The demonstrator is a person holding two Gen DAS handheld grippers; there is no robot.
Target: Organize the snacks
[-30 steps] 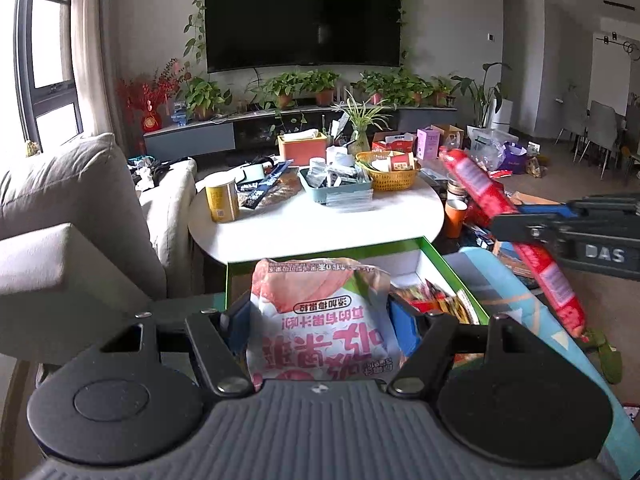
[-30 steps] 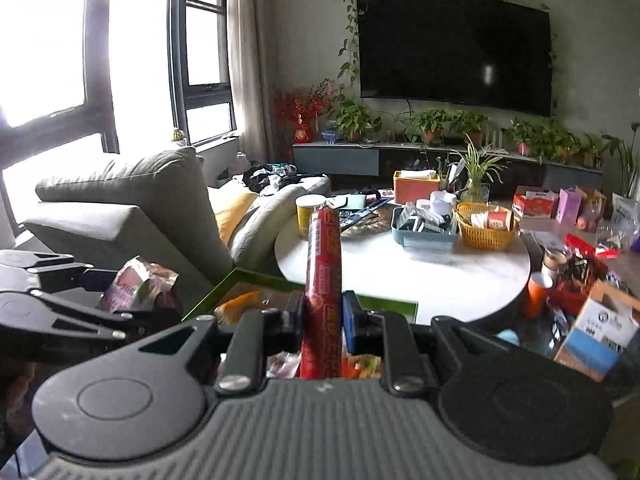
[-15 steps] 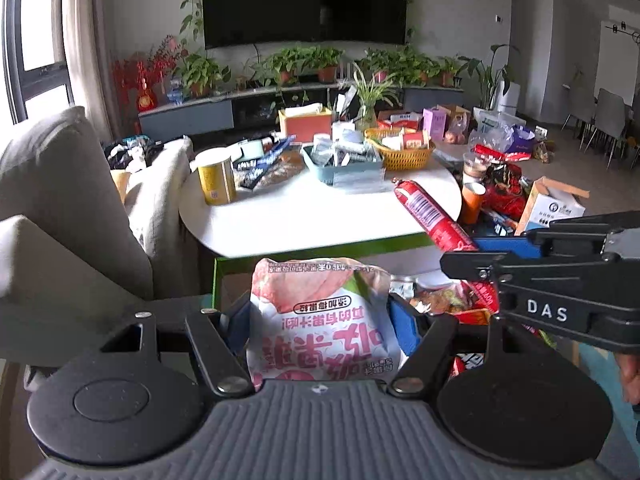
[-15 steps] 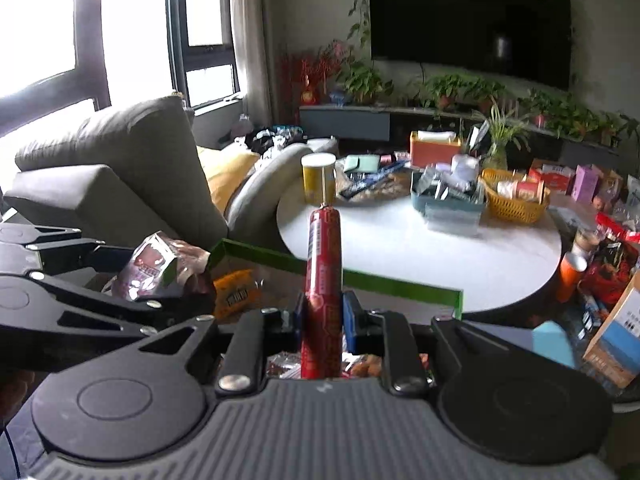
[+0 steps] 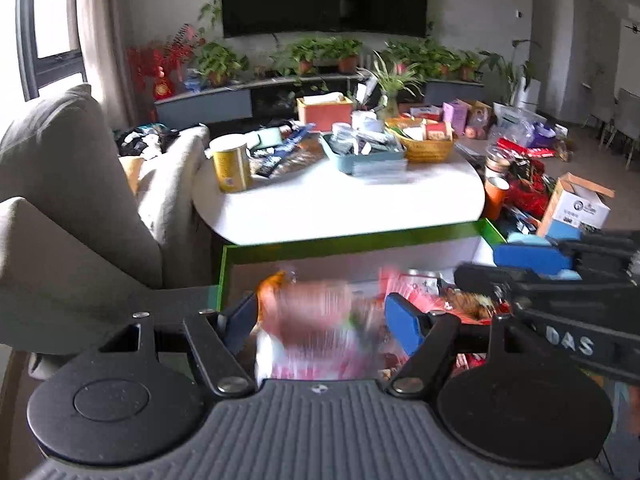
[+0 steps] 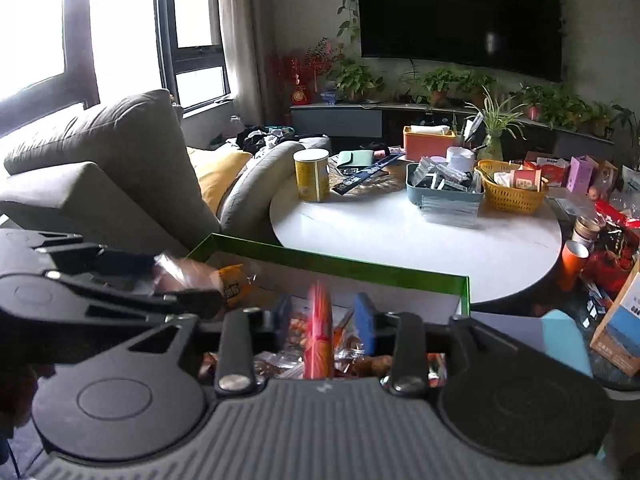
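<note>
- Left gripper (image 5: 322,322): jaws spread wide; pink snack bag (image 5: 320,332) lies blurred between the blue pads (image 5: 402,326), and contact with them cannot be made out.
- Right gripper (image 6: 324,316): jaws parted, gap on both sides of the red sausage stick (image 6: 319,332), which stands upright between them, blurred.
- Green-rimmed box (image 5: 360,240) sits directly ahead of and below both grippers; assorted snacks inside.
- Right gripper is just right of the left one, over the same box.
- White round table (image 6: 420,240) is beyond the box; yellow can (image 6: 312,176) on its far left.
</note>
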